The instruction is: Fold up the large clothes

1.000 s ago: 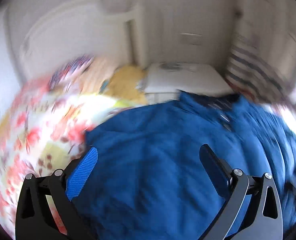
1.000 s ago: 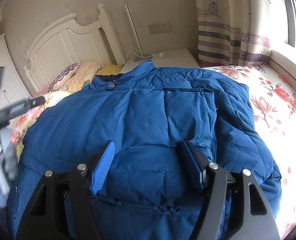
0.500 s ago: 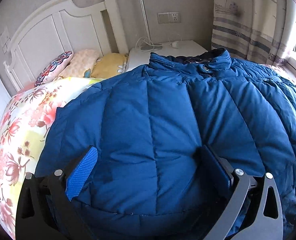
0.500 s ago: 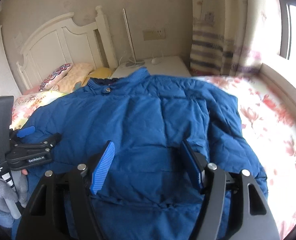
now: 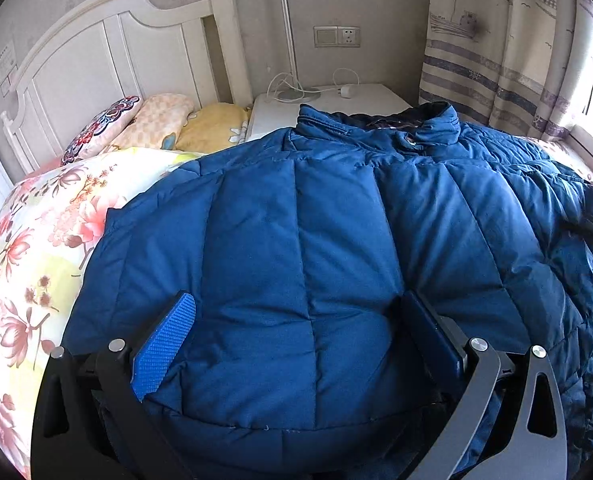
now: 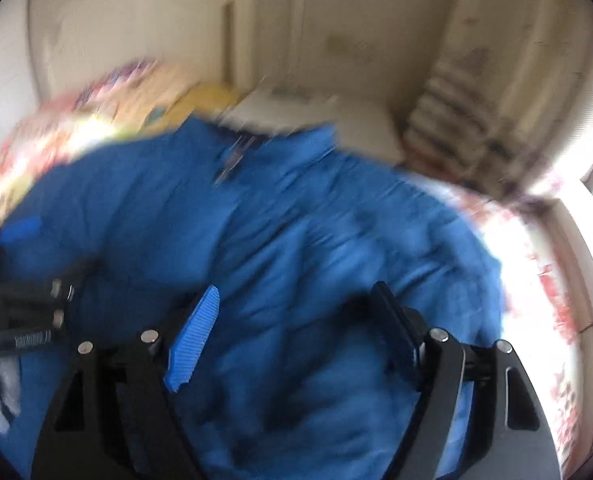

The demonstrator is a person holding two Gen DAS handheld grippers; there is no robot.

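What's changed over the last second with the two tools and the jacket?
The left tool has settled: its view was smeared a second ago and is sharp now, low over the hem of the blue jacket. The right tool has started swinging, so its view is now blurred. Nothing was gripped or released. Both tools remain open, and the jacket is still spread on the bed, collar toward the headboard.

A jacket (image 5: 316, 248) lies spread on the bed (image 5: 28, 264) directly ahead of my left claw (image 5: 296, 344), its collar at the far end and its near hem between my spread fingers. Beyond it to the left, pillows (image 5: 152, 128) sit against the headboard (image 5: 96, 60). A nightstand (image 5: 360, 98) stands behind the collar, a curtain (image 5: 496, 52) far right.
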